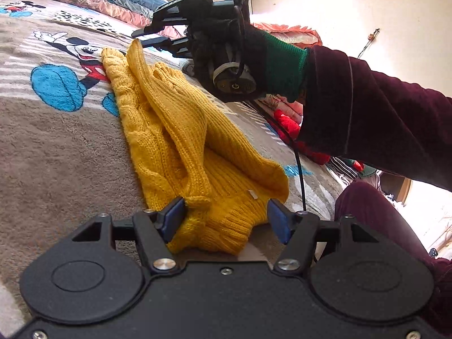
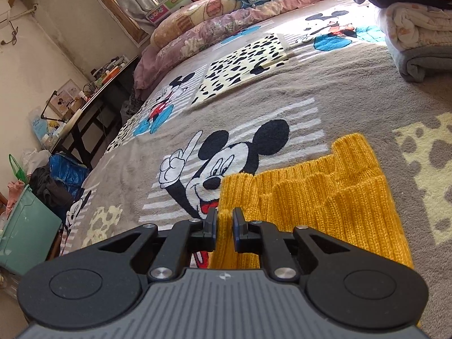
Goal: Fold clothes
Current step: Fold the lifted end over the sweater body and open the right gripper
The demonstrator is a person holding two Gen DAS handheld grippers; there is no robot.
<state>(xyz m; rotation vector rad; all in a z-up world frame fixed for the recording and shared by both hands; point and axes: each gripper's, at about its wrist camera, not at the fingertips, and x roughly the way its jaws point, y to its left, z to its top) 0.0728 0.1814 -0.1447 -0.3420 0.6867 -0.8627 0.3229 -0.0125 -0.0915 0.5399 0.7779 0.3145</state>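
A yellow knit sweater lies partly folded on a grey Mickey Mouse blanket. My left gripper is open, its blue pads on either side of the sweater's ribbed near edge. In the left wrist view my right gripper lifts a sweater corner at the far end, held by a black-gloved hand. In the right wrist view the right gripper is shut on a fold of the sweater, which spreads to the right.
Pillows and quilts line the bed's far side. Folded blankets are stacked at the right. A desk, a green bin and bags stand left of the bed. The person's dark red sleeve crosses at right.
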